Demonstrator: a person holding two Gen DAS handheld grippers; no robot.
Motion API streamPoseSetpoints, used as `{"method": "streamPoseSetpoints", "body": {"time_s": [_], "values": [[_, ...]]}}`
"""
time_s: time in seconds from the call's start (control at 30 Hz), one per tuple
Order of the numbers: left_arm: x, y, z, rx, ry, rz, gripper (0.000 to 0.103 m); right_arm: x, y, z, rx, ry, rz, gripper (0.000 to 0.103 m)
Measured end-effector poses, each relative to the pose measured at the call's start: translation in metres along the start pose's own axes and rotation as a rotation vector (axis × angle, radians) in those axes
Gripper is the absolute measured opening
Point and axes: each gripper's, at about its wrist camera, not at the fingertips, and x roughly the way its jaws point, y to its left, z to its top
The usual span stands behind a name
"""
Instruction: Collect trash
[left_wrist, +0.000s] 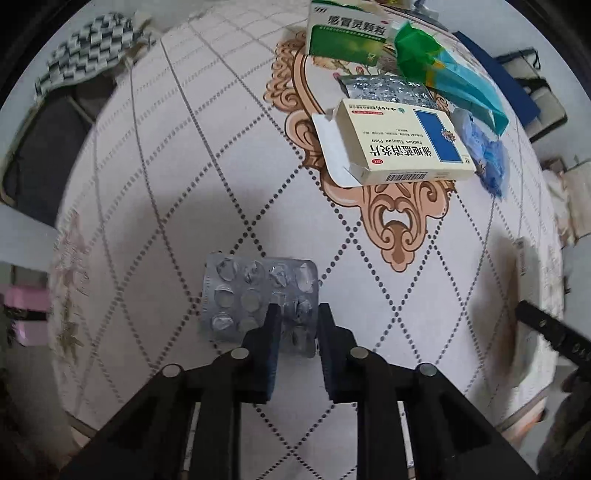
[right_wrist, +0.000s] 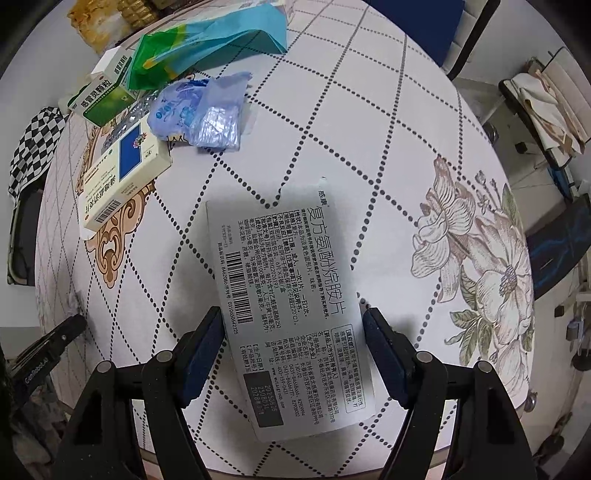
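A silver blister pack (left_wrist: 240, 291) with its cells emptied lies under my left gripper (left_wrist: 299, 314). Its right part, bent upward, sits pinched between the nearly closed fingers, so that gripper is shut on it. My right gripper (right_wrist: 291, 321) is shut on a white printed medicine box (right_wrist: 280, 266), one pad on each long side. The box hangs above the tablecloth and casts a shadow on it. Farther back lie a cream box with a blue panel (left_wrist: 402, 144), a green box (left_wrist: 343, 37), a green and teal bag (left_wrist: 454, 74), blue plastic wrappers (left_wrist: 487, 158) and a foil strip (left_wrist: 384, 88).
The round table (right_wrist: 406, 147) wears a white diamond-pattern cloth with flower prints. A checkered cloth (left_wrist: 92, 44) hangs on a chair at the far left edge. Chairs and a blue seat back (right_wrist: 417, 22) stand around the rim.
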Motion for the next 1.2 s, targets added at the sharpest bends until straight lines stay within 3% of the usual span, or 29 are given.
{"method": "streamPoseSetpoints", "body": {"time_s": [0.27,0.5,0.67,0.8,0.93,0.97,1.0,1.03,1.13,1.2], "values": [[-0.029,-0.001,-0.028,0.004,-0.058,-0.011,0.005,-0.017,0.004,-0.01,-0.012,-0.043,0.007,0.078],[-0.086,0.016,-0.053,-0.013,-0.145,-0.107,0.003,-0.049,0.01,-0.039,-0.029,-0.082,0.071,0.078],[-0.098,0.018,-0.064,-0.001,-0.182,-0.187,0.004,-0.064,0.013,-0.075,-0.033,-0.101,0.087,0.078],[-0.071,0.032,-0.058,-0.029,-0.13,-0.206,0.006,-0.059,0.008,-0.087,0.005,-0.086,0.072,0.078],[-0.031,0.06,-0.055,-0.19,-0.023,-0.282,0.006,-0.051,0.003,-0.08,0.019,-0.084,0.043,0.078],[-0.024,0.064,-0.055,-0.224,-0.001,-0.3,0.015,-0.049,0.002,-0.079,0.024,-0.083,0.041,0.078],[-0.019,0.067,-0.056,-0.248,0.012,-0.304,0.037,-0.048,0.001,-0.076,0.031,-0.081,0.038,0.078],[-0.018,0.067,-0.056,-0.262,0.012,-0.31,0.045,-0.045,0.001,-0.073,0.039,-0.076,0.036,0.078],[-0.019,0.061,-0.055,-0.246,0.009,-0.291,0.047,-0.04,-0.001,-0.066,0.05,-0.069,0.034,0.078],[-0.027,0.045,-0.051,-0.124,-0.008,-0.239,0.047,-0.037,-0.001,-0.062,0.038,-0.056,0.038,0.078]]}}
